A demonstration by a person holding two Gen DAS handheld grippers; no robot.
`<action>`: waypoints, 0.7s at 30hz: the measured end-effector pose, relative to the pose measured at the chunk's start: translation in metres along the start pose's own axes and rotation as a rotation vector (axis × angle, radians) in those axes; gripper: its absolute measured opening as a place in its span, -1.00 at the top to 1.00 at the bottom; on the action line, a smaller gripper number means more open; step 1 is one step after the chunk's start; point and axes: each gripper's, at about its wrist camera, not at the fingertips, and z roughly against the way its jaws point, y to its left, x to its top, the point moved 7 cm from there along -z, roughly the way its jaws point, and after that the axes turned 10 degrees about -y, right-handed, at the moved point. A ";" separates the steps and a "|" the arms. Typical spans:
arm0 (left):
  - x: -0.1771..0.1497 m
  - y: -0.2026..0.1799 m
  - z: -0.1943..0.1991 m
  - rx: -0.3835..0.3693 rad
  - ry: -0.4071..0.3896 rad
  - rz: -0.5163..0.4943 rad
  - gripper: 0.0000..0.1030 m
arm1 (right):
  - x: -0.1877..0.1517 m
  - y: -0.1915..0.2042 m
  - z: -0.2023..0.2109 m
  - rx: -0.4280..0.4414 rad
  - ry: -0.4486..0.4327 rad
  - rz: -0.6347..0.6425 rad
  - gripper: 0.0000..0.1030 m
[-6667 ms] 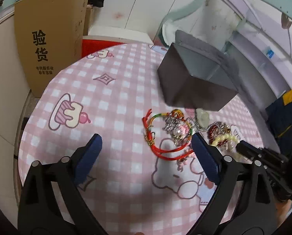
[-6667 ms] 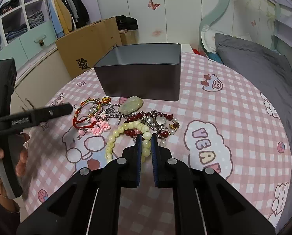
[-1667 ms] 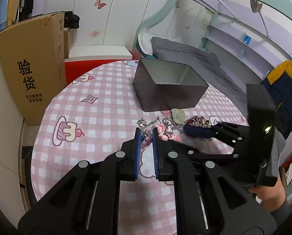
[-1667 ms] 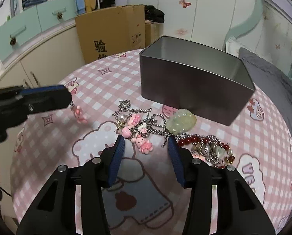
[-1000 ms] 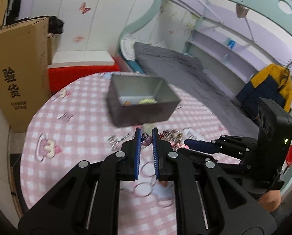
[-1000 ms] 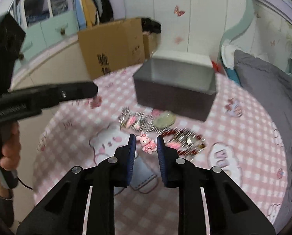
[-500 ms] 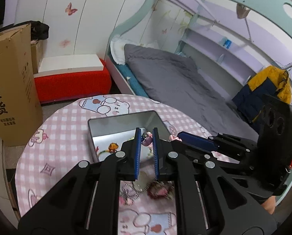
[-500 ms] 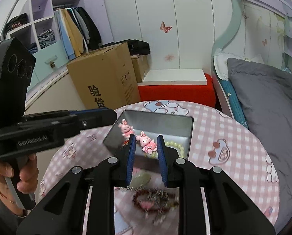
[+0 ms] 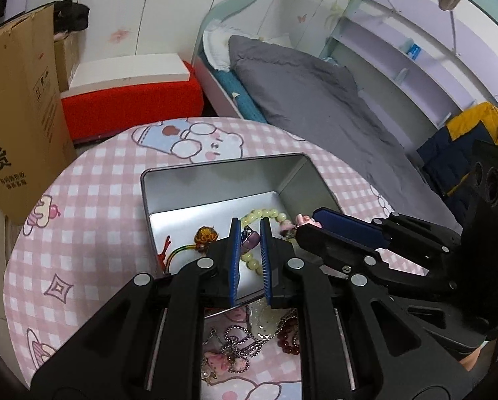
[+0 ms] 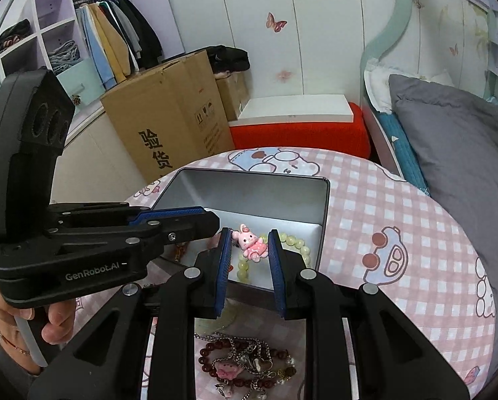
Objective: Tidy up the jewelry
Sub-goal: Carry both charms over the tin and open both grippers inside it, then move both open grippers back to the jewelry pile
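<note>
Clearly | left tool (image 10: 215, 225): "GenRobot.AI" | cardboard box (image 10: 168, 123): "验货"

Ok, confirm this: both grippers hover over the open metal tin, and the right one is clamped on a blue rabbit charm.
One detail is off: the rabbit charm in the right gripper is pink, not blue, as the right wrist view shows. The rest holds: both it and the left gripper hover over the open metal tin.

My left gripper (image 9: 250, 233) hides part of the bead bracelet (image 9: 264, 215) and the tin's (image 9: 215, 180) near wall.
</note>
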 end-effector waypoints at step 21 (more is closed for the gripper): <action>0.001 0.000 0.070 0.009 -0.109 -0.017 0.00 | 0.013 0.016 0.049 0.011 -0.066 -0.001 0.57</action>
